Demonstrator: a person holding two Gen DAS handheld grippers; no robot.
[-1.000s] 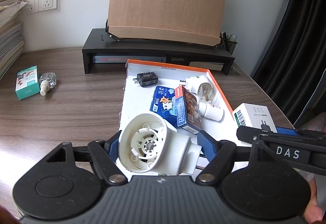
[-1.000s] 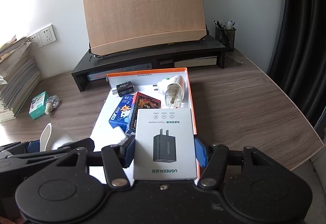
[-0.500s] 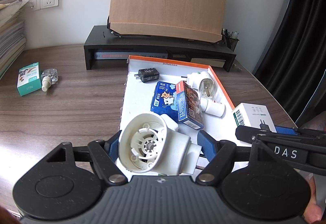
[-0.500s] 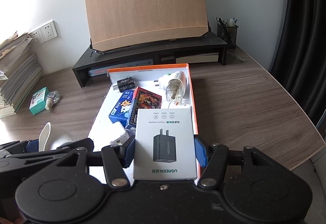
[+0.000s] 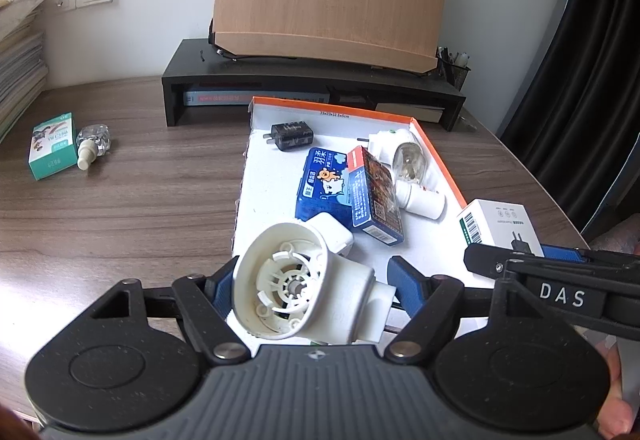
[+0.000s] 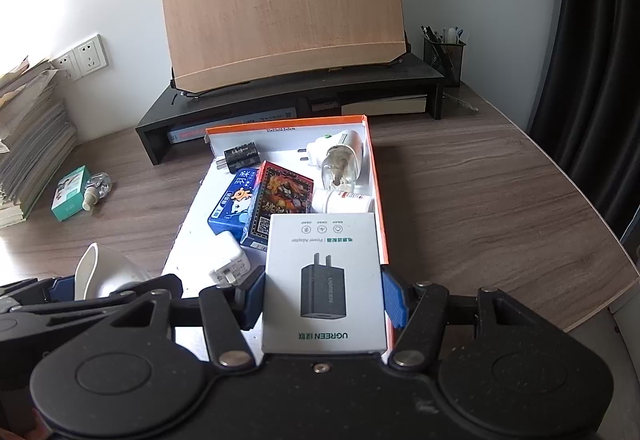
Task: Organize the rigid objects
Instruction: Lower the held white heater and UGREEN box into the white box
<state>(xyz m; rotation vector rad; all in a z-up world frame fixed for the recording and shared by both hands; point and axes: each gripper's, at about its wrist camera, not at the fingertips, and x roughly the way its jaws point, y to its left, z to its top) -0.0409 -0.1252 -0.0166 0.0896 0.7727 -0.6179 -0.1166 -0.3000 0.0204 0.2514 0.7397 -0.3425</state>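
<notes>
My left gripper [image 5: 312, 280] is shut on a white round plastic housing [image 5: 296, 288] with a ribbed open face, held over the near end of the orange-rimmed white tray [image 5: 272, 180]. My right gripper [image 6: 323, 296] is shut on a white power adapter box [image 6: 324, 280], over the tray's near right corner. In the tray [image 6: 376, 176] lie a black charger [image 5: 292, 136], a blue tissue pack [image 5: 320, 188], a dark card box [image 5: 374, 200], a plug-in vaporiser [image 5: 396, 152], a white pill bottle [image 5: 420, 200] and a white charger [image 6: 228, 260].
A green carton [image 5: 52, 144] and a small clear bottle [image 5: 94, 142] lie on the desk at left. Behind the tray a black riser [image 5: 312, 80] carries a wooden board. Also in view are a pen holder [image 6: 444, 52], a paper stack [image 6: 28, 136] and a dark curtain [image 6: 592, 40].
</notes>
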